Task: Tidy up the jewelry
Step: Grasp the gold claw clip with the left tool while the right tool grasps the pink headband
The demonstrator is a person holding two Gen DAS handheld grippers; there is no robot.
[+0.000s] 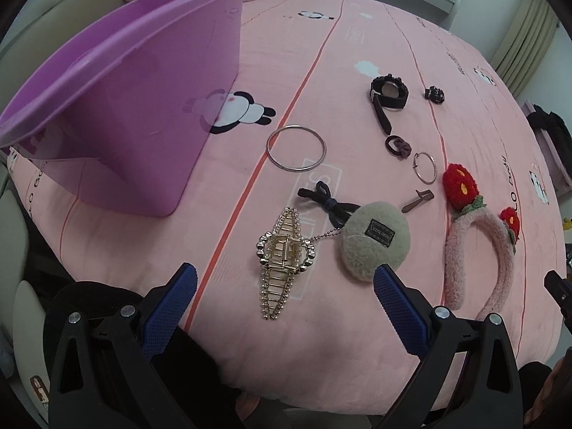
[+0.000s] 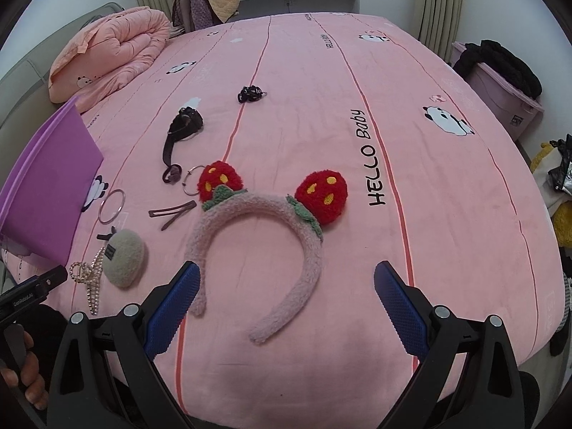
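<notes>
In the left wrist view, we see our left gripper (image 1: 284,286) spread wide with nothing between its blue ribbed pads (image 1: 168,312), hovering over the pink panda-print bedsheet (image 1: 357,53). Just ahead of it lies a gold pearl-studded claw hair clip (image 1: 282,261), and beside that, joined by a short chain, a grey-green fuzzy round pouch (image 1: 373,241) overlapping a dark bow-tied hair tie (image 1: 327,200). Farther on rest a large thin silver bangle (image 1: 296,147), a black wristwatch (image 1: 388,94), a small black charm (image 1: 434,93), a brown scrunchie (image 1: 397,146), a small silver hoop (image 1: 425,167) and a brown flat snap clip (image 1: 417,201). To the left a translucent purple plastic bin (image 1: 118,107) stands tilted on the sheet. At right lies a pink fluffy headband with red strawberry pom-poms (image 1: 479,243).

In the right wrist view, our right gripper (image 2: 286,289) is likewise wide apart and empty, its pads just short of the headband (image 2: 257,214), which lies flat between them. The watch (image 2: 184,125), bangle (image 2: 112,206), pouch (image 2: 125,257) and claw clip (image 2: 91,279) lie to the left, near the bin (image 2: 50,186). A hand (image 2: 25,375) shows at the lower left edge.
</notes>
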